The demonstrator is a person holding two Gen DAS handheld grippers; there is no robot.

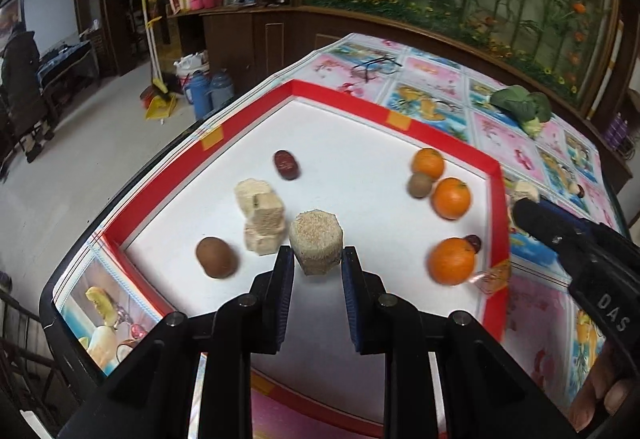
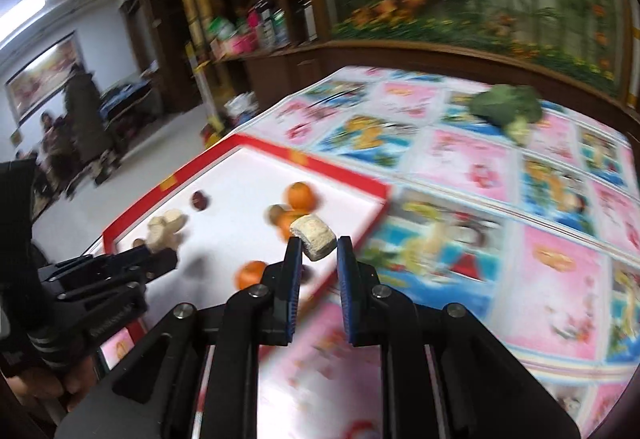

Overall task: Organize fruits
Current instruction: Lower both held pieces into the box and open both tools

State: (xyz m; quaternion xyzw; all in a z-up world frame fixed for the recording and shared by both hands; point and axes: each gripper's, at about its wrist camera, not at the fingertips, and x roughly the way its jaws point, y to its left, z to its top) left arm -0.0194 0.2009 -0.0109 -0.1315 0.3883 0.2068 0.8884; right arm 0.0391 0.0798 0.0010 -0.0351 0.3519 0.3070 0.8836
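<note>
Black tongs with blue pads fill the foreground of both views. The left tongs [image 1: 317, 259] bracket a sesame-crusted octagonal cake [image 1: 316, 247] that sits on the white floor of the red-rimmed tray [image 1: 400, 121]; whether the pads press it or merely flank it I cannot tell, as a sliver of gap seems to show on each side. The right tongs [image 2: 318, 247] hold a pale crumbly block [image 2: 314, 237] just beyond the tray's right rim; motion blur makes the grip hard to judge, and the block seems to touch only the left pad.

The fruit lies in the tray: three glossy oranges [image 1: 451, 198] with a dull brown kiwi [image 1: 420, 185] at the right, a wrinkled red date [image 1: 286, 165] toward the far side, and a smooth brown round fruit [image 1: 216, 257] at the near left beside a stack of porous beige blocks [image 1: 264, 217].

Risks, as I judge them: the crumbly block could slip from so shallow a hold or shed crumbs under pressure; the round oranges would roll if nudged; and the left tongs, closing on the cake, might topple the leaning stack just beside it.
</note>
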